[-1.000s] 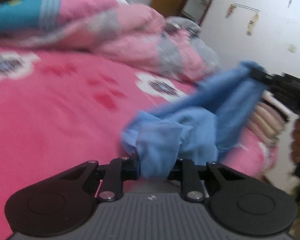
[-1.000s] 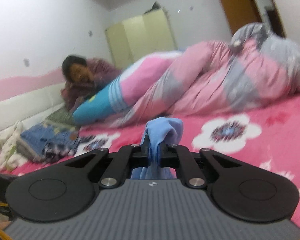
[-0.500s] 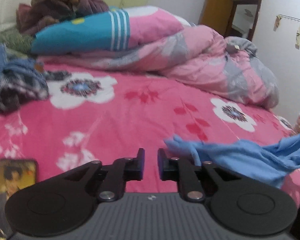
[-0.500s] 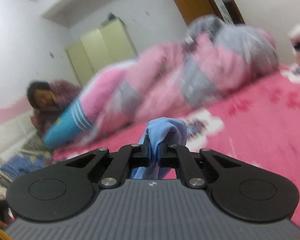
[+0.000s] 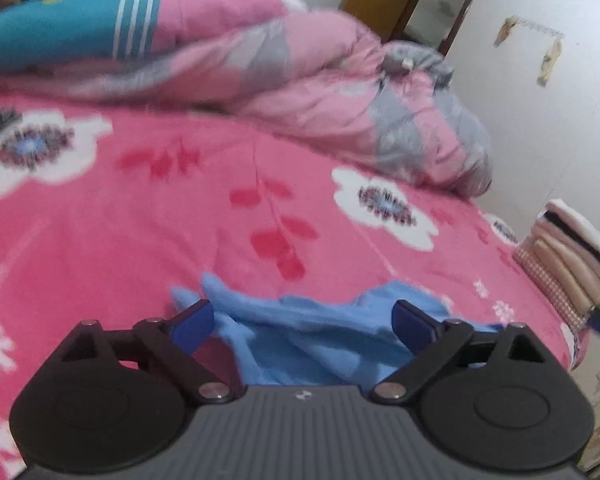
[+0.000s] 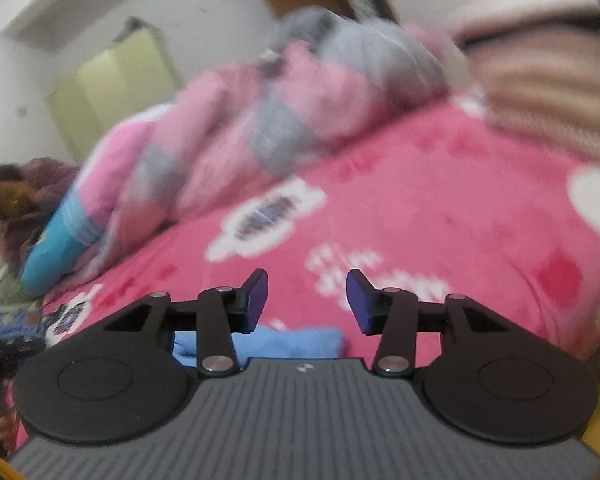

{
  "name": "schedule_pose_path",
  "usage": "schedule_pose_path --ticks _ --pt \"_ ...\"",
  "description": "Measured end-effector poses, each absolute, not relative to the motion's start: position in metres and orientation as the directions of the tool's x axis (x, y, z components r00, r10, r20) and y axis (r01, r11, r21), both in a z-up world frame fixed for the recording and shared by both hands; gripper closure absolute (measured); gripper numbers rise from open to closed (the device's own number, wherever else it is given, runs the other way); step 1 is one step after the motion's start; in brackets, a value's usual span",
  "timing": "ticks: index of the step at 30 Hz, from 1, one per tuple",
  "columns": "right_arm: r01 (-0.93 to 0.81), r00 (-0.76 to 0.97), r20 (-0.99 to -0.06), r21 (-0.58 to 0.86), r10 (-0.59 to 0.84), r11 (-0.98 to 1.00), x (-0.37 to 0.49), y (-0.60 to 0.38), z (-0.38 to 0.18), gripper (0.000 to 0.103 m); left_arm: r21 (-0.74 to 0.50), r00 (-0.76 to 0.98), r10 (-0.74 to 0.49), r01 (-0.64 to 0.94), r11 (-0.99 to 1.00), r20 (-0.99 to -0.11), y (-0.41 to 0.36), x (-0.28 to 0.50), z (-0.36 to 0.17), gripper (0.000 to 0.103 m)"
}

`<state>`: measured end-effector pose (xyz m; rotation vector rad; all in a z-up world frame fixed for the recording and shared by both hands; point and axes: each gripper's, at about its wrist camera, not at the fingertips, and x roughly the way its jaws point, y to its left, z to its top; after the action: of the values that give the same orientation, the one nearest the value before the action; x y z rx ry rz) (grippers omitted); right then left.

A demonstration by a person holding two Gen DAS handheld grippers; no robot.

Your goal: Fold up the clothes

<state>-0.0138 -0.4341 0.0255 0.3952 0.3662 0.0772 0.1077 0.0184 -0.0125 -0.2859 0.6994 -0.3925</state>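
A light blue garment lies crumpled on the pink flowered bedspread, just under and ahead of my left gripper. Its jaws are opening wide; the cloth shows in the gap below them but the pads do not press on it. In the right wrist view my right gripper is opening too, with nothing between its fingers. The blue garment lies low behind the left finger, on the bedspread.
A pink and grey quilt is heaped along the far side of the bed. Folded clothes are stacked at the bed's right corner. A person lies at the head of the bed by a teal pillow. More clothes lie at far left.
Both grippers have let go of the blue garment and their jaws have spread. The garment, held up between them a second ago, now lies on the bed. The right gripper has dropped lower.
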Motion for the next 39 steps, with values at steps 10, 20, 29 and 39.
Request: schedule_pose_path --ticks 10,20,29,39 --pt "-0.658 0.658 -0.367 0.143 0.657 0.739 0.039 -0.253 0.019 0.049 -0.449 0.652 -0.478 0.229 0.864 -0.589 0.037 0.064 -0.026 0.036" --pt "-0.761 0.512 -0.539 0.077 0.669 0.644 0.110 -0.140 0.009 0.064 -0.444 0.673 -0.464 0.219 0.869 -0.576 0.059 0.023 -0.030 0.035" --pt "-0.675 0.528 -0.502 0.242 0.685 0.697 0.111 -0.170 0.019 0.100 -0.499 0.685 -0.479 0.192 0.845 -0.549 0.074 0.016 -0.042 0.035" --pt "-0.742 0.450 -0.260 0.423 0.854 0.520 0.054 -0.265 0.055 0.100 -0.536 0.683 -0.499 0.183 0.824 -0.534 0.079 0.018 -0.051 0.031"
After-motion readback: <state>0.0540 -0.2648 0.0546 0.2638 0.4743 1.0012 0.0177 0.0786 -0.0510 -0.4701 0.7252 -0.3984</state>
